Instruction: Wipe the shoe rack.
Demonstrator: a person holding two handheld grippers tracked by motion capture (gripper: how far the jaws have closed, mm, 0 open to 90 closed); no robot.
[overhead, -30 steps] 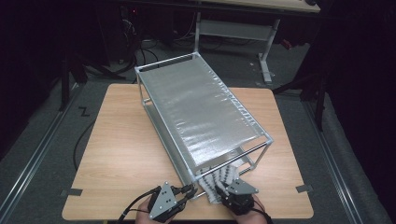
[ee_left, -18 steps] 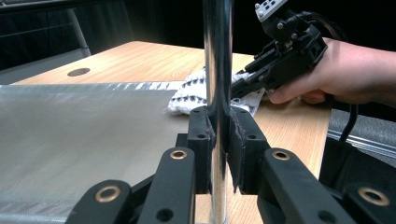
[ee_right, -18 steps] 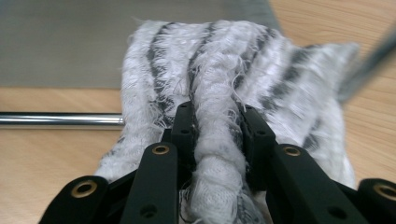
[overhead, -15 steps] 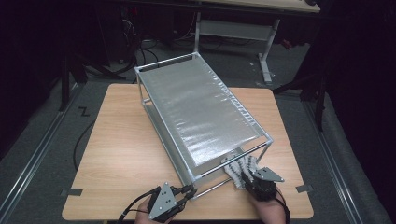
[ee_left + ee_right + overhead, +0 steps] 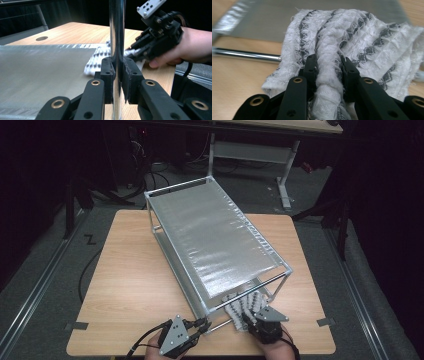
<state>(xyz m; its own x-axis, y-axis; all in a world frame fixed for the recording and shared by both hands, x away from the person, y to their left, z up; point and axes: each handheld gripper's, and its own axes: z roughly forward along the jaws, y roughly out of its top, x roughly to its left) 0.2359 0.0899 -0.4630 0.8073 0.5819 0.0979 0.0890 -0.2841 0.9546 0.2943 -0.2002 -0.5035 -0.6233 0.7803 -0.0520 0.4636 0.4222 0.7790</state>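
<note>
Left gripper (image 5: 116,75) clamped on rack (image 5: 215,232) corner post, desk's near edge. Right gripper (image 5: 329,71) pinching cloth (image 5: 352,42) on lower shelf, near end. Risk: cloth snagging on bottom rail, rack shifting w/ hard wipe.

We see two black hand-held grippers: the left gripper (image 5: 199,329) carries a grey three-cornered plate dotted with small holes, and a black cable trails from it. Its jaws are flat black linkage bars with brass-ringed pivot holes and dark ribbed pads. The right gripper (image 5: 246,316) is built alike, with a pale perforated plate on top and a black cable.
</note>
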